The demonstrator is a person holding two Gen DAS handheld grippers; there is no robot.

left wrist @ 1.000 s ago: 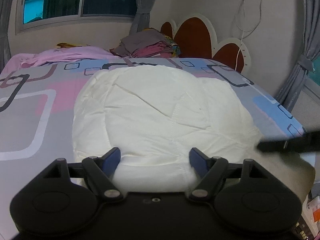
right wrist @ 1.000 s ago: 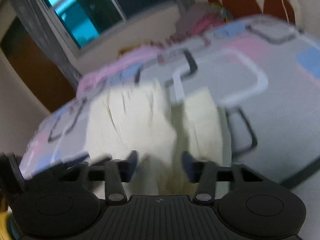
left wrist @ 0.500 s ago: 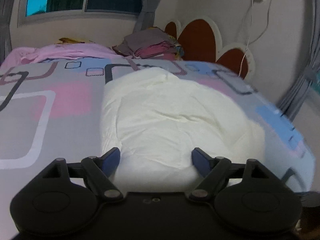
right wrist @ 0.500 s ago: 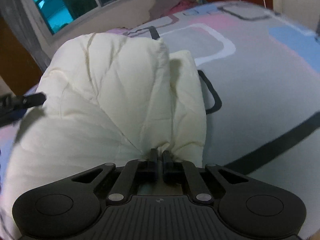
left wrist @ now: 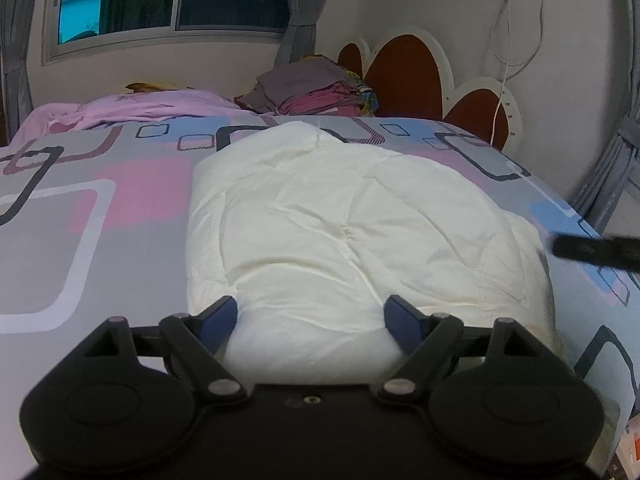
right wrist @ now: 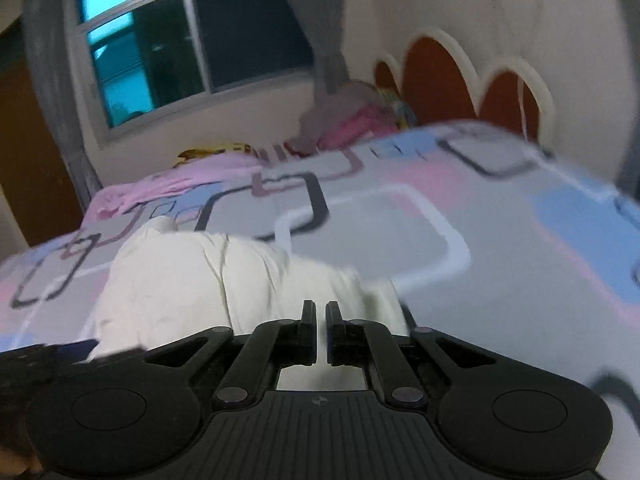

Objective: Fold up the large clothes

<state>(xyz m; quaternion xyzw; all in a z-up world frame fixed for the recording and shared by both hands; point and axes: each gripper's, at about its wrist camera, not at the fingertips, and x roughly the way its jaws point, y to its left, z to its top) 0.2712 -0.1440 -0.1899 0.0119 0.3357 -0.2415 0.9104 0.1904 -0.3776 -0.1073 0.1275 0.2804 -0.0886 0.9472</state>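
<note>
A bed with a grey, pink and blue patterned sheet (left wrist: 100, 248) carries a puffy cream quilted garment (left wrist: 344, 236), a crumpled pink cloth (left wrist: 132, 110) and a stack of folded clothes (left wrist: 316, 92).

Right tool (right wrist: 321, 312) low in the middle, jaws nearly together, no cloth visibly pinched between the tips. Cream padded garment (right wrist: 188, 280) bunched on the bed (right wrist: 500, 248) just beyond and left of the tool. Beyond the garment: pink cloth (right wrist: 160, 188), folded pile (right wrist: 352, 116), window (right wrist: 188, 44). Blurred throughout.

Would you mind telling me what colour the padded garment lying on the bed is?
The padded garment is cream white, plain and unpatterned; the left wrist view shows it best.
</note>
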